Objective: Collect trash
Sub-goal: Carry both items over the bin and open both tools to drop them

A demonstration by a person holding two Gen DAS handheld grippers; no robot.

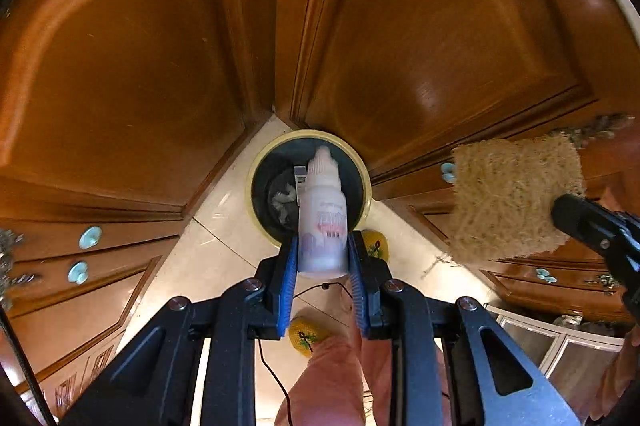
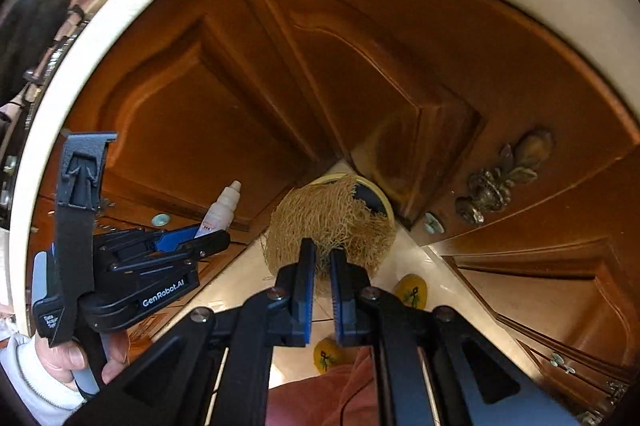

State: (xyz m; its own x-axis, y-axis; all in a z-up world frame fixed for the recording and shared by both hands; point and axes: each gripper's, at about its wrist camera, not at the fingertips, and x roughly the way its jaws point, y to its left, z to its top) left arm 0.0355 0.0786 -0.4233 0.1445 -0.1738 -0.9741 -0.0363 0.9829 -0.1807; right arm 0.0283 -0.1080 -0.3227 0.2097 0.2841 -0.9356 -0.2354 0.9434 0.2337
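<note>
While pointing steeply down at the trash bin (image 1: 308, 181): left gripper (image 1: 322, 254) clamped on a small white dropper bottle (image 1: 323, 222), blue pads pressing its lower sides, nozzle aimed into the bin's dark mouth. Held directly above the bin, not inside it. Crumpled scraps of trash (image 1: 282, 199) lying in the bin already, toward its left side.

Right gripper (image 2: 322, 264) pinched tight on a tan fibrous scrub pad (image 2: 328, 222), gripped at the pad's near edge, the rest of the pad hanging over the bin (image 2: 378, 199) and hiding most of its yellow rim. From the left wrist view, same pad (image 1: 514, 197) off to the right of the bin.

Bin standing on pale floor tiles (image 1: 208, 226) in the corner where wooden cabinet doors (image 1: 120, 65) meet. Yellow slippers (image 2: 410, 292) on the tiles on the near side of the bin.
</note>
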